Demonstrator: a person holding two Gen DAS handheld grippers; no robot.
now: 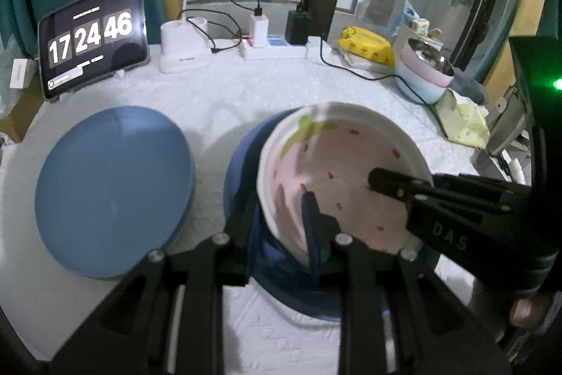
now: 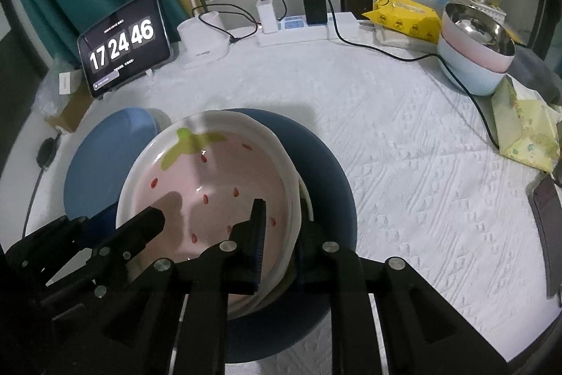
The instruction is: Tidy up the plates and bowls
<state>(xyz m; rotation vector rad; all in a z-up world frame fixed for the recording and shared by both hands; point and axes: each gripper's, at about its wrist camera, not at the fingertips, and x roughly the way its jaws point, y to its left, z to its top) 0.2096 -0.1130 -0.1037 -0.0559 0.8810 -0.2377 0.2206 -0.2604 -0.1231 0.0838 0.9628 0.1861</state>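
The left gripper [image 1: 281, 227] pinches the near rim of the white ceramic bowl with a pink strawberry pattern [image 1: 337, 178]; the right gripper [image 2: 277, 234] bites the opposite rim, jaws narrow. The bowl sits tilted over the dark blue round plate [image 2: 326, 171], the light blue round plate [image 1: 112, 188] just beside it on the white quilted tablecloth [image 2: 404, 146]. If either grip slackens unevenly, I judge the glazed rim could slide out and knock the plate below
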